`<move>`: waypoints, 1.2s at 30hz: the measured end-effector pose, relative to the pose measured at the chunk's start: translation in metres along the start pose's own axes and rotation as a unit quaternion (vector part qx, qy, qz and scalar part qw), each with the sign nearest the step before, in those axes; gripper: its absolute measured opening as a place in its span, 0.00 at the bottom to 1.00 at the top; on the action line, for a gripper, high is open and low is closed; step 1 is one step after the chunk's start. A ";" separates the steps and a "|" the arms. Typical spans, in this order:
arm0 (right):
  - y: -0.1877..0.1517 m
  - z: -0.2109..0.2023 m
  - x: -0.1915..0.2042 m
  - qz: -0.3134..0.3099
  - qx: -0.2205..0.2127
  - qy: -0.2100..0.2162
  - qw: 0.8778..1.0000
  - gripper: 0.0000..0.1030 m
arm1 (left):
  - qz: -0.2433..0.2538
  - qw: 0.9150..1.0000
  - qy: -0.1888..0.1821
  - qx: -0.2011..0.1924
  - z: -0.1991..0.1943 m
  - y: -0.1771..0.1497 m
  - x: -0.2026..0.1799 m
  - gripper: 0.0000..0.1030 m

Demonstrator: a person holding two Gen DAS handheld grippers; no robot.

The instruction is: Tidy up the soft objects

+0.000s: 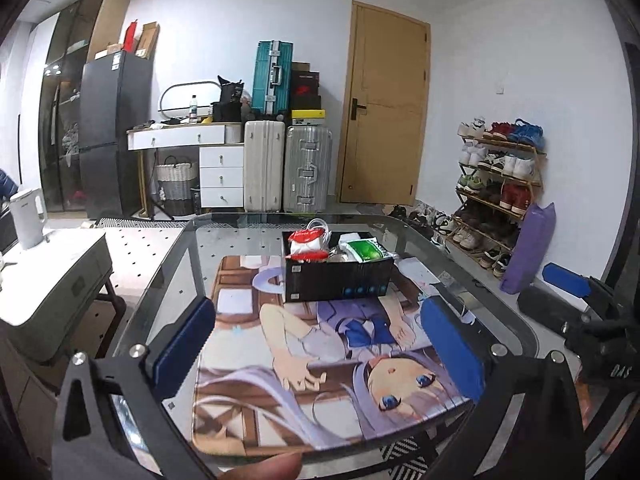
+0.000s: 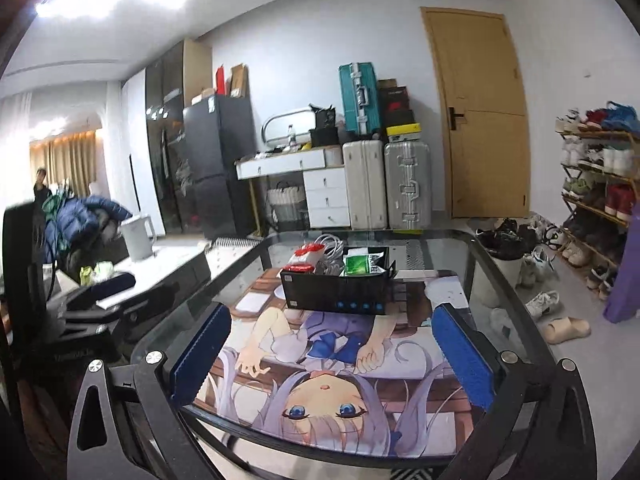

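Observation:
A black box (image 1: 336, 278) stands on an anime-print mat (image 1: 304, 364) on a glass table (image 1: 160, 280). In the box lie a red-and-white soft pack (image 1: 307, 243), a green packet (image 1: 366, 250) and white cable. The box also shows in the right wrist view (image 2: 338, 290), with the red-and-white pack (image 2: 306, 258) and green packet (image 2: 360, 266). My left gripper (image 1: 320, 344) is open and empty, above the mat in front of the box. My right gripper (image 2: 332, 348) is open and empty, also short of the box. The right gripper's blue pad shows at the left view's right edge (image 1: 566, 278).
A low white cabinet with a kettle (image 1: 26, 218) stands left of the table. A shoe rack (image 1: 496, 184), a purple bag (image 1: 530, 248) and loose shoes on the floor (image 2: 544, 304) are to the right. Suitcases (image 1: 306, 168), a desk and a fridge stand against the far wall.

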State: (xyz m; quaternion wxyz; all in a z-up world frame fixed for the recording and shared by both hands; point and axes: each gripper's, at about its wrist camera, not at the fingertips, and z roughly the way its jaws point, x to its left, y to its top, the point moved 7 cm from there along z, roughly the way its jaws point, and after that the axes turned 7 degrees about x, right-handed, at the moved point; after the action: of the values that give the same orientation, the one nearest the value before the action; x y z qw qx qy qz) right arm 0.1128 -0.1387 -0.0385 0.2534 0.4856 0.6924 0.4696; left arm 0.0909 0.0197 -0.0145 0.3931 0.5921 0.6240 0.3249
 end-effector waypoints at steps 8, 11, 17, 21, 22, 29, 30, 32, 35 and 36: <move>-0.003 -0.016 0.000 -0.001 -0.027 -0.022 0.999 0.99 | 0.015 1.000 0.010 -0.014 -0.013 -0.011 -0.005 1.00; -0.002 -0.015 -0.001 -0.002 -0.028 -0.025 0.999 0.99 | 0.015 0.999 0.015 -0.024 -0.017 -0.008 -0.005 1.00; -0.002 -0.014 -0.006 0.010 -0.026 -0.024 0.999 0.99 | 0.018 0.999 0.016 -0.031 -0.020 -0.007 -0.006 1.00; -0.002 -0.015 -0.006 0.011 -0.026 -0.020 0.999 0.99 | 0.017 0.999 0.015 -0.030 -0.020 -0.007 -0.006 1.00; -0.002 -0.014 -0.006 0.011 -0.025 -0.019 0.999 0.99 | 0.016 0.999 0.013 -0.027 -0.019 -0.007 -0.006 1.00; -0.003 -0.012 -0.007 0.014 -0.022 -0.019 0.999 0.99 | 0.011 1.000 0.009 -0.022 -0.017 -0.009 -0.005 1.00; -0.004 -0.012 -0.007 0.015 -0.021 -0.018 1.000 0.99 | 0.011 1.000 0.009 -0.022 -0.017 -0.009 -0.005 1.00; -0.004 -0.011 -0.007 0.016 -0.020 -0.016 1.000 0.99 | 0.012 1.000 0.008 -0.021 -0.017 -0.009 -0.006 1.00; -0.005 -0.011 -0.007 0.017 -0.020 -0.015 1.000 0.99 | 0.013 1.000 0.009 -0.022 -0.018 -0.009 -0.006 1.00; -0.005 -0.012 -0.007 0.017 -0.020 -0.015 1.000 0.99 | 0.013 1.000 0.008 -0.021 -0.018 -0.009 -0.006 1.00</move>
State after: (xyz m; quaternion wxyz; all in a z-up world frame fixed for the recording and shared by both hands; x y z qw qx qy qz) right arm 0.1038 -0.1502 -0.0388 0.2653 0.4988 0.6711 0.4801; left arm 0.0710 0.0139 -0.0136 0.3964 0.5888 0.6126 0.3477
